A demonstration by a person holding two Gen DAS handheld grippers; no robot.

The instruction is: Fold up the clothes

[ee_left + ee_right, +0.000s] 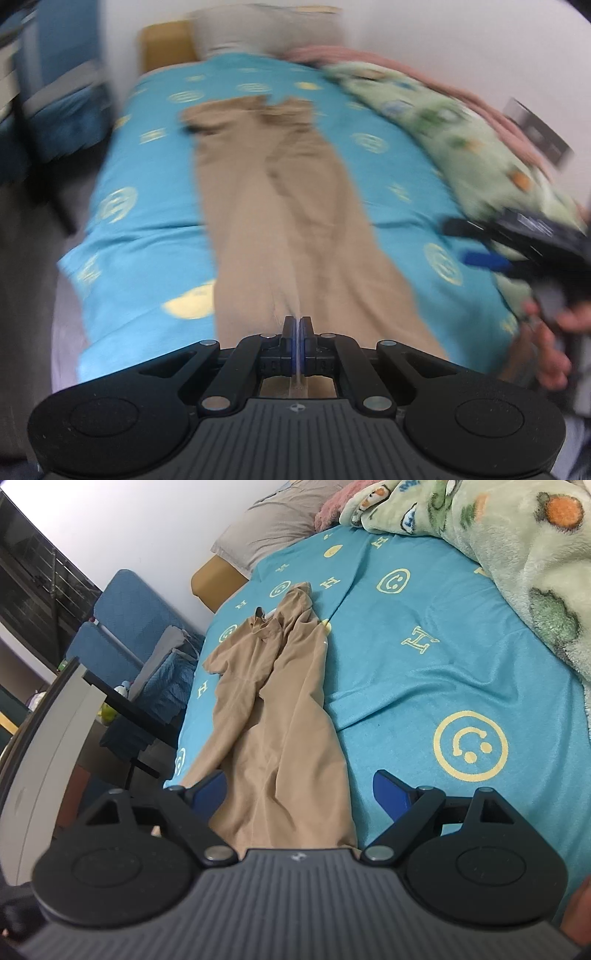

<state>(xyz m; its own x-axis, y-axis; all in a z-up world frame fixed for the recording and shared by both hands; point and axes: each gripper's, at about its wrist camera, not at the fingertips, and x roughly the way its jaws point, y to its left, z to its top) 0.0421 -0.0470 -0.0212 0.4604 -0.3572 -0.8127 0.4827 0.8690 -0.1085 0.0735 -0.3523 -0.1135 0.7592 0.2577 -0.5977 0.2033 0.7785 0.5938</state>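
A pair of tan trousers (pixel 273 709) is lying lengthwise down the middle of a turquoise bedsheet (pixel 424 672), waistband towards the grey pillow (pixel 280 520). The left gripper (pixel 297 325) is sitting over the near hem with its jaws clenched together; a thin pale sliver seems to be caught between them, though the blur makes that hard to confirm. The right gripper (pixel 299 794) is hovering with its fingers spread wide, one on each side of the trouser legs, grasping nothing. A green fleece blanket (pixel 517 546) is lying bunched along the bed's far side.
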